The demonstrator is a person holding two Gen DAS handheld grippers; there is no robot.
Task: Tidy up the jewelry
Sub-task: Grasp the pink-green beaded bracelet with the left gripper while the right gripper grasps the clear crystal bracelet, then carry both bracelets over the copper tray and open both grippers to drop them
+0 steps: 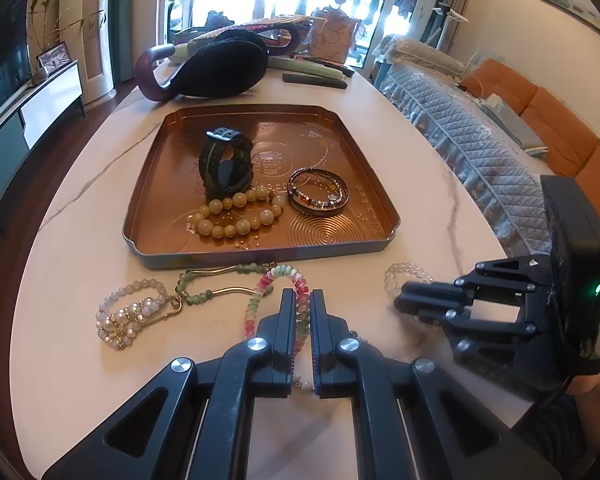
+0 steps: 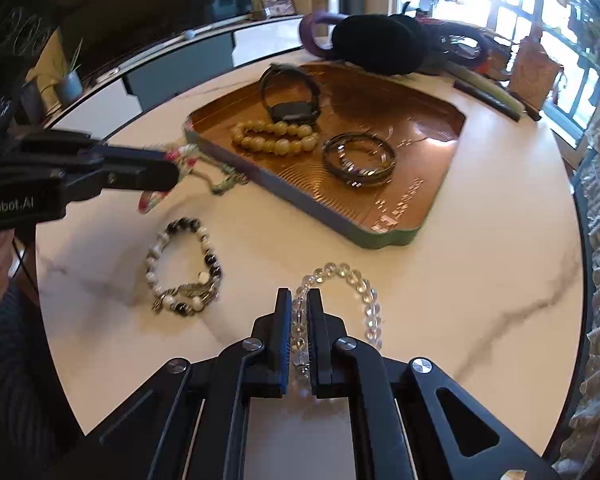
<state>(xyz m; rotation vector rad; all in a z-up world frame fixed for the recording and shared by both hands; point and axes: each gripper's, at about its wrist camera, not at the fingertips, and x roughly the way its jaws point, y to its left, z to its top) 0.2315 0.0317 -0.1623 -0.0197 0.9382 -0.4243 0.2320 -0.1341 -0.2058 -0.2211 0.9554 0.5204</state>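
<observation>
Printed in white on the left gripper [image 2: 168,178], seen from the right wrist view: "nRobot.AI" (first letters cut off by the frame edge). Clamped between its black ribbed fingers [image 1: 286,312]: a pink, green and white beaded bracelet [image 1: 278,278], glossy flattened beads, just in front of the tray. Left of that on the pale marble-veined table [image 1: 80,216]: a pearl bracelet [image 1: 128,314] with a gold clasp, then a green bead strand [image 1: 208,282] with curved gold tubes. Behind, a copper-coloured embossed metal tray [image 1: 384,232] holding a black watch [image 1: 226,164] standing on its strap, fat yellow round beads [image 1: 236,216], and a dark wrapped bangle [image 1: 318,194]. Between the grippers, a black-and-white bead bracelet [image 2: 184,268]. Rightmost, the right gripper [image 2: 299,308], closed on a clear crystal bracelet [image 2: 356,284] lying on the table. Behind the tray, a black pouch [image 1: 220,68].
</observation>
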